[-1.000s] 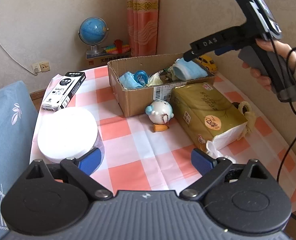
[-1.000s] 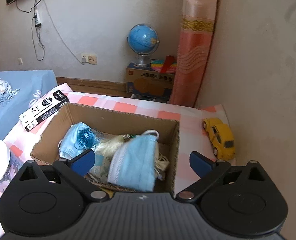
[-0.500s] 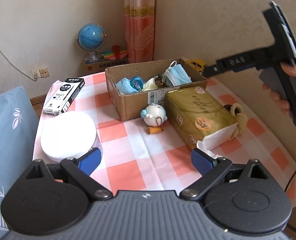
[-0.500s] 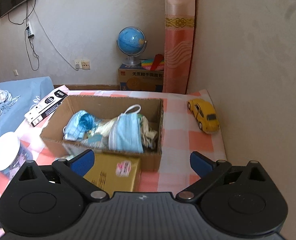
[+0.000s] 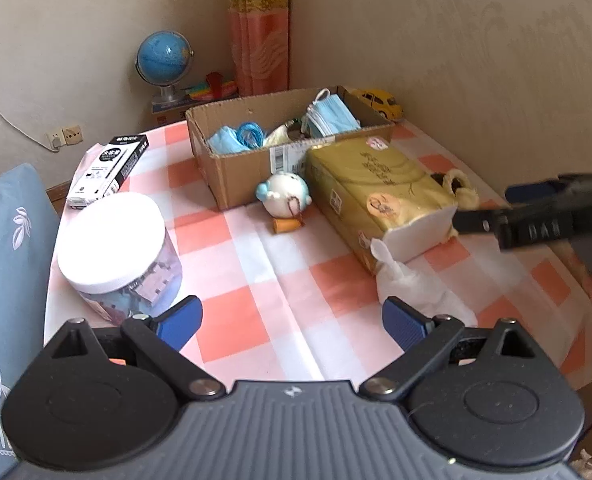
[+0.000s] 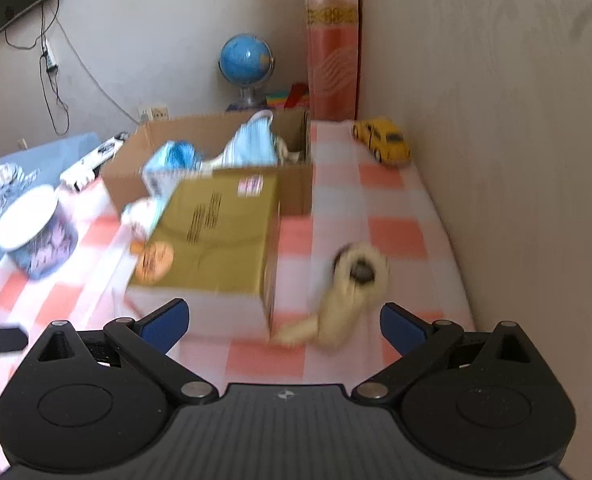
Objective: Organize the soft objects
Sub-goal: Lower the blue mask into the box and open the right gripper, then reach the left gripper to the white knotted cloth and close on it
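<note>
A cardboard box [image 5: 232,168] [image 6: 128,176] at the back of the checked table holds blue face masks [image 5: 333,118] [image 6: 254,146] and other soft items. In front of it lies a gold tissue pack [image 5: 379,196] [image 6: 216,236] with a white tissue [image 5: 411,284] sticking out. A cream plush toy [image 6: 347,292] [image 5: 457,188] lies right of the pack, blurred. My right gripper [image 6: 284,322] is open just before the plush and the pack. My left gripper [image 5: 292,320] hovers open over the table's near part, empty. In the left wrist view the right gripper [image 5: 535,220] appears at the right edge.
A white-lidded clear jar [image 5: 116,252] [image 6: 36,236] stands at the left. A small round white-and-blue figure [image 5: 284,200] sits by the box. A black-and-white carton [image 5: 110,168] lies at the back left, a yellow toy car [image 5: 379,100] [image 6: 383,142] by the wall.
My right gripper has pulled back from above the box and dropped low toward the plush toy and tissue pack. The left gripper's view rose and tilted a little; it stays open.
</note>
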Demonstrator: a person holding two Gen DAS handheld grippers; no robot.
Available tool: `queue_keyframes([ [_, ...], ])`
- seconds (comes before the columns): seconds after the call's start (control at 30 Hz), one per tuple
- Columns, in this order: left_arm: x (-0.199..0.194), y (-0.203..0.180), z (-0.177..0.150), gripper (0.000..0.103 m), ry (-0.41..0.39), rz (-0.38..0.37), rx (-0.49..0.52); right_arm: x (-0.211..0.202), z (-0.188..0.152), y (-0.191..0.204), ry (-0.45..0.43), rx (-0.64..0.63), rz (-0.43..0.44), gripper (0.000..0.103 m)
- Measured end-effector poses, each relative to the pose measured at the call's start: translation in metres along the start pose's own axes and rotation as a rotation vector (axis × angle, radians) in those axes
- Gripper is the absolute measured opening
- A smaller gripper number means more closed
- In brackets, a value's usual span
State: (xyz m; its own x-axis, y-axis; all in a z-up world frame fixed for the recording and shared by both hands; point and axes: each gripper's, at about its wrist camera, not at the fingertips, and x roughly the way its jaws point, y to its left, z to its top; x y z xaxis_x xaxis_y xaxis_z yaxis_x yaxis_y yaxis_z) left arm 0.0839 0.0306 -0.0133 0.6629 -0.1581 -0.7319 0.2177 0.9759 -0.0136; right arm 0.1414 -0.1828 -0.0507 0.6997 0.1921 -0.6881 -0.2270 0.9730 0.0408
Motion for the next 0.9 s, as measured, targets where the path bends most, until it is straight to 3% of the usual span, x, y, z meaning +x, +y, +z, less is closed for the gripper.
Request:
queue_keyframes([
  [0.4,0.009,-0.011,-0.007,0.097,0.031,-0.033,0.031,0.009,-0.047,0.008,0.031,-0.059,-0.064,0.103],
  [0.67,0.022,-0.029,-0.005,0.097,0.043,-0.126,0.079,0.015,-0.061,-0.008,0.051,-0.064,-0.111,0.103],
  [0.9,0.042,-0.053,-0.001,0.097,0.049,-0.188,0.165,0.014,-0.065,-0.024,0.051,-0.047,-0.073,0.103],
])
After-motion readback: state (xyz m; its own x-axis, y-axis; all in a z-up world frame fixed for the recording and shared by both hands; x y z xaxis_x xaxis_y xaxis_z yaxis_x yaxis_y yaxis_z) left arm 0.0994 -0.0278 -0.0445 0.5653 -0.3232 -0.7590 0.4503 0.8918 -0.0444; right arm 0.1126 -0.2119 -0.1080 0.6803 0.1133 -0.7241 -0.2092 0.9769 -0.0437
